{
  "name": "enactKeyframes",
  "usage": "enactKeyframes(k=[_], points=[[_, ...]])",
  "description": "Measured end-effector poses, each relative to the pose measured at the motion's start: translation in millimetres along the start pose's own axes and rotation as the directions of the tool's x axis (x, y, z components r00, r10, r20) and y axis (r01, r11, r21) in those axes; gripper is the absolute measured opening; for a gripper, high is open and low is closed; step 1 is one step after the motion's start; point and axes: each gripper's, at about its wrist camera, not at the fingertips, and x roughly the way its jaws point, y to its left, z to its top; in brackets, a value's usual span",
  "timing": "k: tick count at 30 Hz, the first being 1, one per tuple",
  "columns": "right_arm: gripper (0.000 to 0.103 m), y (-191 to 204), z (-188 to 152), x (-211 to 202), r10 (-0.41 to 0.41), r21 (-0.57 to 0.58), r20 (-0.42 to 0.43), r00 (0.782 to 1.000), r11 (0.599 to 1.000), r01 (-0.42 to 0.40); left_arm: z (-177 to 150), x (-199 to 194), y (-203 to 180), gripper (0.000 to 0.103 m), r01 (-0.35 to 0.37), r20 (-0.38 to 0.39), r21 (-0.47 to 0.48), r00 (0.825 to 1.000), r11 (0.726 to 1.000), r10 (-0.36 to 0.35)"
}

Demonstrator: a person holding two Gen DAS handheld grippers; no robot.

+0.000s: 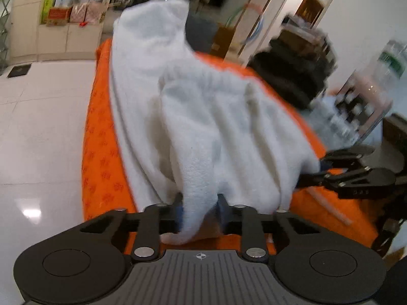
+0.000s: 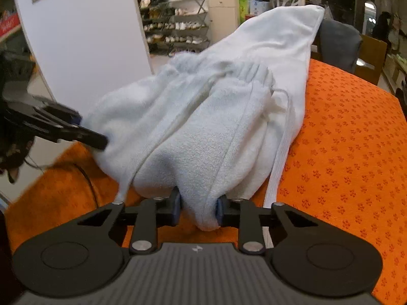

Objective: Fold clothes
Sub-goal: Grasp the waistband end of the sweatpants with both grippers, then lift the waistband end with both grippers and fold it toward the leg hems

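White fleece garment (image 1: 203, 117) is lying bunched on an orange cloth (image 1: 101, 152). Left gripper (image 1: 198, 206) and right gripper (image 2: 198, 208) are each pinching a soft, limp edge, best gripped at corners.

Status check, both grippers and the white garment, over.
Left gripper shut on white garment. Right gripper shut on it too. Garment bunched, part lifted off orange cloth. Nothing in the way.
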Motion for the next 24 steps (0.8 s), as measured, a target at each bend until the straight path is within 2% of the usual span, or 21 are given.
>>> enactKeyframes(k=[3, 6, 10, 13, 18, 24], points=[[0.026, 5, 14, -22, -0.002, 0.006, 0.051, 0.999, 1.0, 0.002, 15, -27, -12, 0.024, 0.022, 0.093, 0.017, 0.995, 1.0, -0.024], [0.026, 9, 32, -49, 0.004, 0.007, 0.104, 0.995, 1.0, -0.005, 31, -55, -22, 0.023, 0.038, 0.176, 0.004, 0.984, 0.999, -0.038], [0.025, 22, 46, -84, 0.024, -0.022, 0.138, 0.99, 1.0, -0.021, 42, -89, -40, 0.022, 0.057, 0.236, 0.028, 0.97, 0.998, -0.062], [0.025, 33, 45, -110, 0.032, -0.013, 0.141, 0.99, 0.999, -0.03, 37, -108, -52, 0.022, 0.084, 0.252, 0.035, 0.964, 0.996, -0.09], [0.025, 56, 14, -143, 0.024, 0.035, 0.133, 0.991, 0.999, -0.029, -2, -131, -69, 0.022, 0.127, 0.235, 0.058, 0.962, 0.99, -0.137], [0.025, 105, -56, -166, -0.006, 0.114, 0.092, 0.996, 0.993, -0.005, -73, -152, -75, 0.021, 0.168, 0.161, 0.04, 0.972, 0.985, -0.172]])
